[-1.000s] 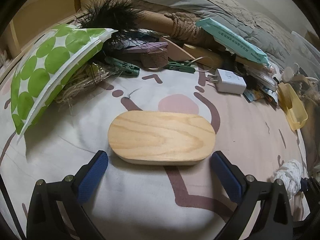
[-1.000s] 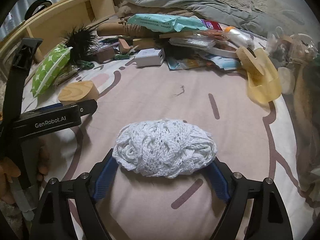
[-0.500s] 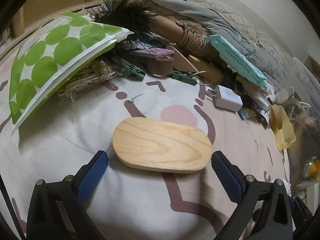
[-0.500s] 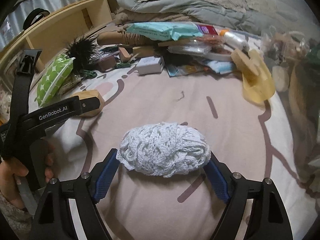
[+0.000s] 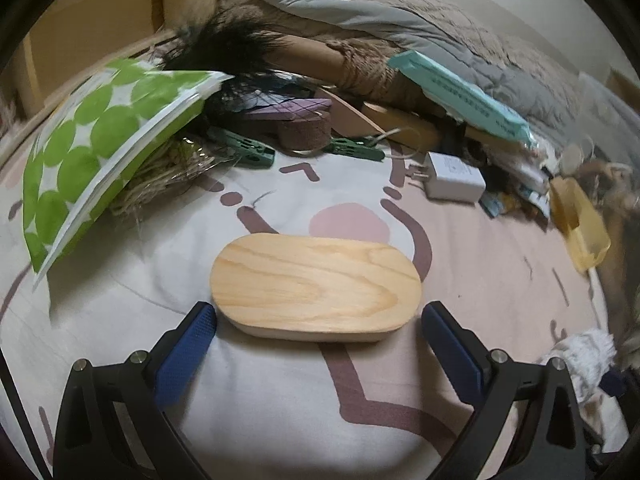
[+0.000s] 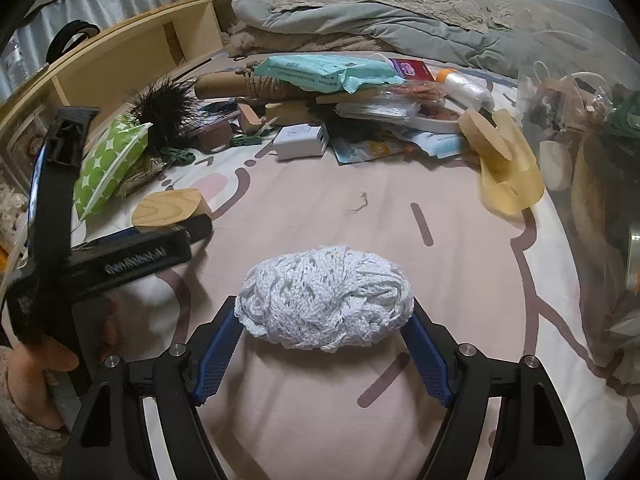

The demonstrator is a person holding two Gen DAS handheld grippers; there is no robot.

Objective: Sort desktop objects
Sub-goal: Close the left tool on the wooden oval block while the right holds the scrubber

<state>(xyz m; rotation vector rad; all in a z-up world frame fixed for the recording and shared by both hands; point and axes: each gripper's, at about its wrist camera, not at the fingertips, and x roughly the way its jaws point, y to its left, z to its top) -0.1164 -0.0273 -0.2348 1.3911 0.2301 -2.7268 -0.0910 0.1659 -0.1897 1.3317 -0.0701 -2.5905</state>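
Note:
A light wooden oval block (image 5: 316, 284) lies flat on the patterned bed sheet. My left gripper (image 5: 318, 314) stands open around its near edge, with a blue pad (image 5: 192, 340) just off each end and a small gap on both sides. In the right wrist view the same block (image 6: 168, 208) shows beyond the left gripper's black body (image 6: 120, 256), held by a hand (image 6: 44, 364). A white ball of knitted yarn (image 6: 324, 296) sits between the blue pads of my right gripper (image 6: 324, 322), which press on both its ends.
A green-dotted pouch (image 5: 100, 152), black feathers (image 5: 236, 48), green clips (image 5: 248, 148), a white charger (image 5: 454, 178), a teal pack (image 5: 460, 96), a yellow scoop (image 6: 508, 168) and heaped bedding (image 6: 360, 20) crowd the back. A wooden shelf (image 6: 120, 60) runs along the left.
The right gripper's pads have drawn in a little and the yarn ball looks narrower. The left gripper has barely shifted around the wooden block.

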